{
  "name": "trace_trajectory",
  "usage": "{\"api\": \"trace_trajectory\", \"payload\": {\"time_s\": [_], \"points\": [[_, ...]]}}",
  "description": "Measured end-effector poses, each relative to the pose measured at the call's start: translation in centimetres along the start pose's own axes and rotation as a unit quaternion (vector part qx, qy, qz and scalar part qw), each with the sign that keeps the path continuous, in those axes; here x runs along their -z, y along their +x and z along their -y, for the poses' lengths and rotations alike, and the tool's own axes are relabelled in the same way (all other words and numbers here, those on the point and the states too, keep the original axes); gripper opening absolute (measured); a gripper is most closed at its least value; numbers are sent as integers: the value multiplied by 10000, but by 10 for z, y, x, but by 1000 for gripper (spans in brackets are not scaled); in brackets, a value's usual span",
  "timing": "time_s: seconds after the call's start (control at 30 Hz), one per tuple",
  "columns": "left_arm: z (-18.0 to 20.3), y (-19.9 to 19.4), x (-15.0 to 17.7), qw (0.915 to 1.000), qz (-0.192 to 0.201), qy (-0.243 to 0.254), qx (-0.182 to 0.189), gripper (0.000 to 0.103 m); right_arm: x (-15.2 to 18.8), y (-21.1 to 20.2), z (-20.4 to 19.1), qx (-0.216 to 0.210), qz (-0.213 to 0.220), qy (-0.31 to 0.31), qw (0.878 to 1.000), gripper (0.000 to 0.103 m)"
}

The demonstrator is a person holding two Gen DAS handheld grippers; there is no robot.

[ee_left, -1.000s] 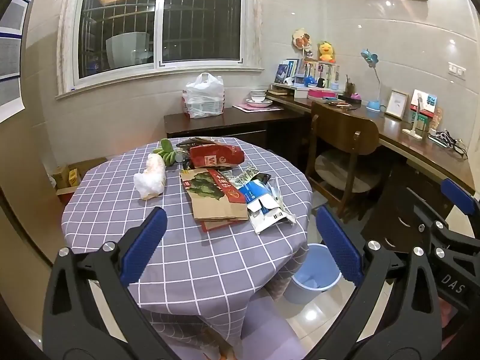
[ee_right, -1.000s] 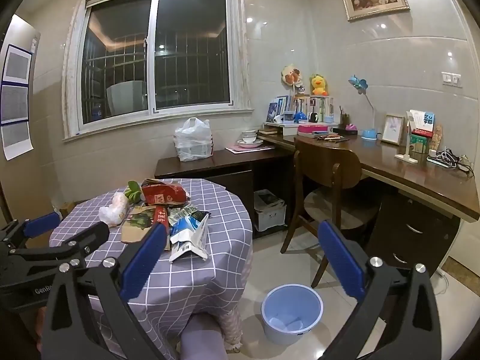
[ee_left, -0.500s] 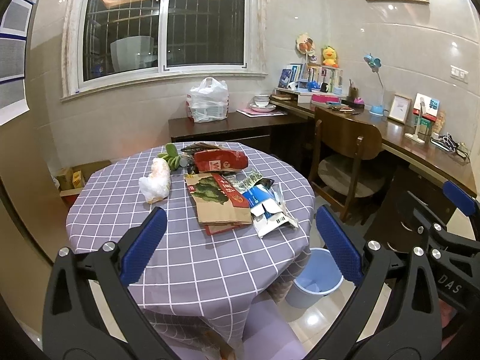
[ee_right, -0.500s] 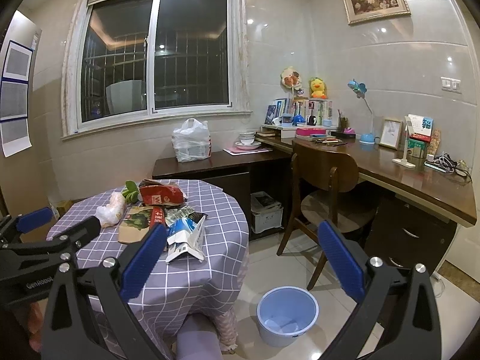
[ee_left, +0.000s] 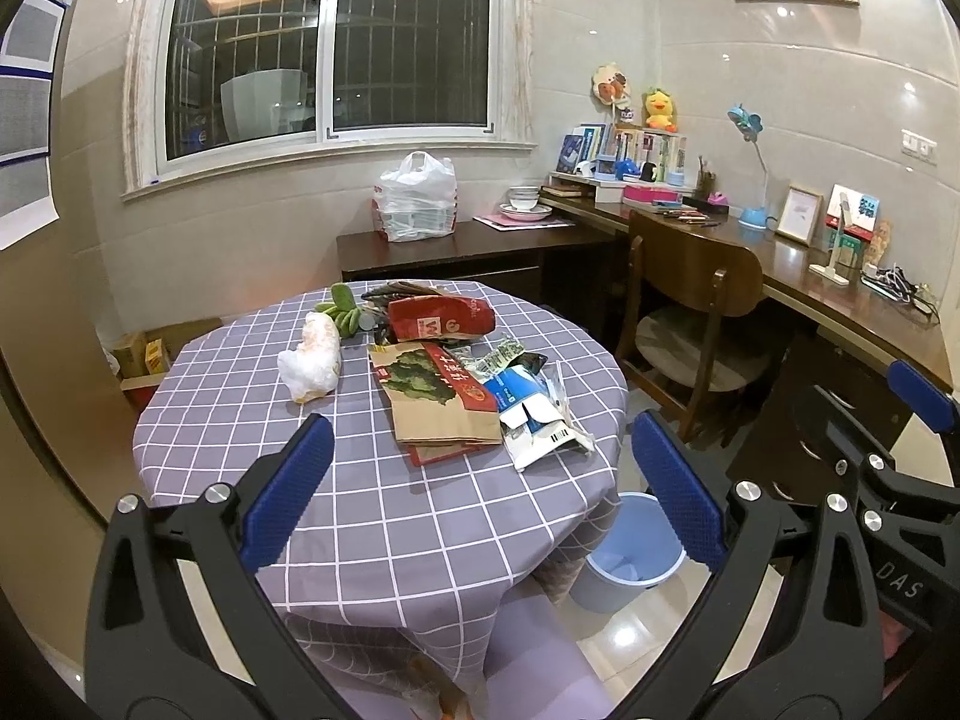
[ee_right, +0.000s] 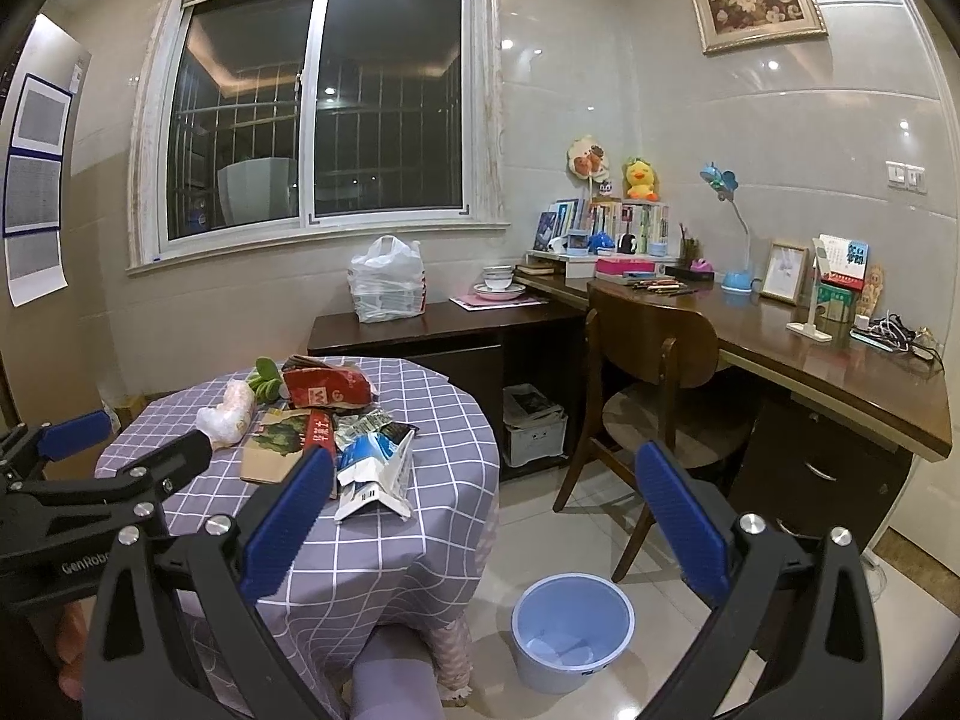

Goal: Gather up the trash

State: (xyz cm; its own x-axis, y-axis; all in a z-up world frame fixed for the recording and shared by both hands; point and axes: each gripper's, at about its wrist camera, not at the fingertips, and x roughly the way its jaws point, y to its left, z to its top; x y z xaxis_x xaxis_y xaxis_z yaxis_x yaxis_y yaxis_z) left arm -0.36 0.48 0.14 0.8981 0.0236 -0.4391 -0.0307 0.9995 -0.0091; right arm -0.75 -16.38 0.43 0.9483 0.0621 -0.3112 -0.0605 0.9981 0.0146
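Trash lies on a round table with a purple checked cloth (ee_left: 252, 408): a crumpled white bag (ee_left: 312, 360), a red packet (ee_left: 441, 318), a flat brown paper bag (ee_left: 438, 402), a torn blue and white carton (ee_left: 534, 414) and small wrappers. The same pile shows in the right wrist view (ee_right: 324, 432). A light blue bin (ee_right: 573, 630) stands on the floor beside the table, also in the left wrist view (ee_left: 630, 552). My left gripper (ee_left: 480, 486) is open and empty, short of the table. My right gripper (ee_right: 480, 522) is open and empty, to the right of it.
A wooden chair (ee_right: 654, 372) stands at a long dark desk (ee_right: 840, 360) on the right. A low cabinet (ee_right: 432, 330) with a white plastic bag (ee_right: 387, 288) stands under the window. Green bananas (ee_left: 348, 312) lie at the table's far edge. Cardboard boxes (ee_left: 144, 354) sit left of the table.
Both grippers have drawn back and tilted up a little, so the table and bin sit slightly lower and smaller in view. Both stay open and empty.
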Motion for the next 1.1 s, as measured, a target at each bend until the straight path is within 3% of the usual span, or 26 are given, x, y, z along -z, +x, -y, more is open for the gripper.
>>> {"api": "trace_trajectory", "payload": {"time_s": [1.1], "points": [[2, -4, -2, 10000, -66, 19, 17, 98, -1, -1, 7, 148, -74, 18, 9999, 99]]}}
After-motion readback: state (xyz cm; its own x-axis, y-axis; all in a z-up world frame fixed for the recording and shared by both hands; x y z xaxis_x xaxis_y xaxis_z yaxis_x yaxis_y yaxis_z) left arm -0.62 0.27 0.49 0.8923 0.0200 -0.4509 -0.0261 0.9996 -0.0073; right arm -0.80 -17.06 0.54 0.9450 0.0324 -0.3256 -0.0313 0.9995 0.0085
